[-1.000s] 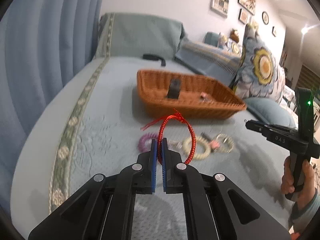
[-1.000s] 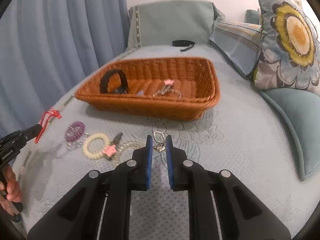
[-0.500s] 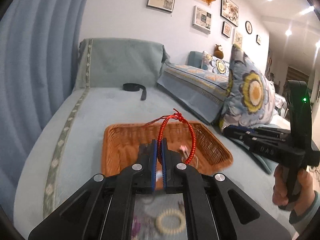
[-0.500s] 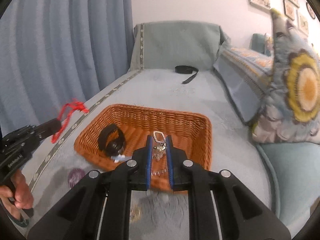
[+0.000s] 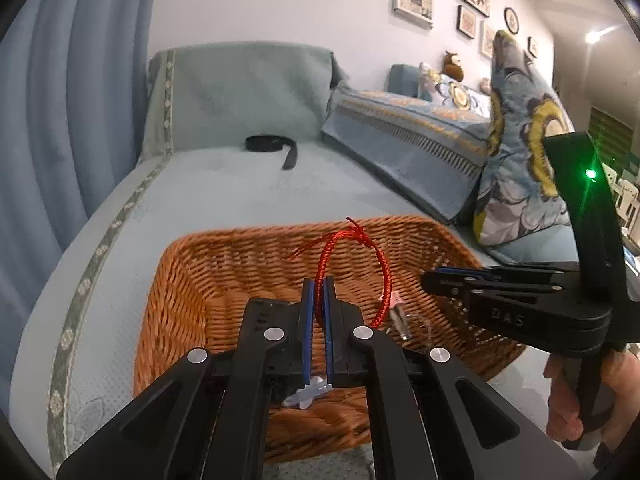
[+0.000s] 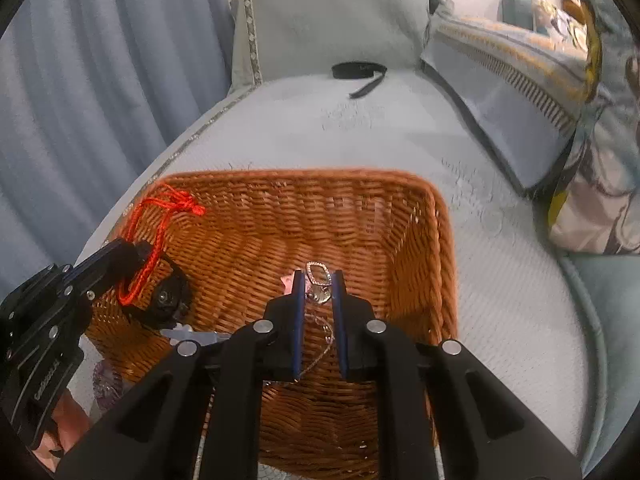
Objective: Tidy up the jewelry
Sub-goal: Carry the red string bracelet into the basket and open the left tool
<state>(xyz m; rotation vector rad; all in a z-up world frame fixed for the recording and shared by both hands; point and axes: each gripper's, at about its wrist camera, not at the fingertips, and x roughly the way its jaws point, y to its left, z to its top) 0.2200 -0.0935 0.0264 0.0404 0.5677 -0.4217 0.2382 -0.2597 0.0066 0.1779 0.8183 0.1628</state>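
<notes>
With the left gripper (image 5: 318, 286) clamped on the red braided cord bracelet (image 5: 352, 268) and the right gripper (image 6: 317, 280) pinching the silver rhinestone pendant chain (image 6: 319, 276), both over the brown woven wicker basket (image 6: 416, 240): deposit step; lower, then release.

A pale blue-green covered sofa seat (image 6: 500, 280) carries an orange wicker basket (image 6: 416, 216); a black strap (image 6: 360, 70) lies farther back.
</notes>
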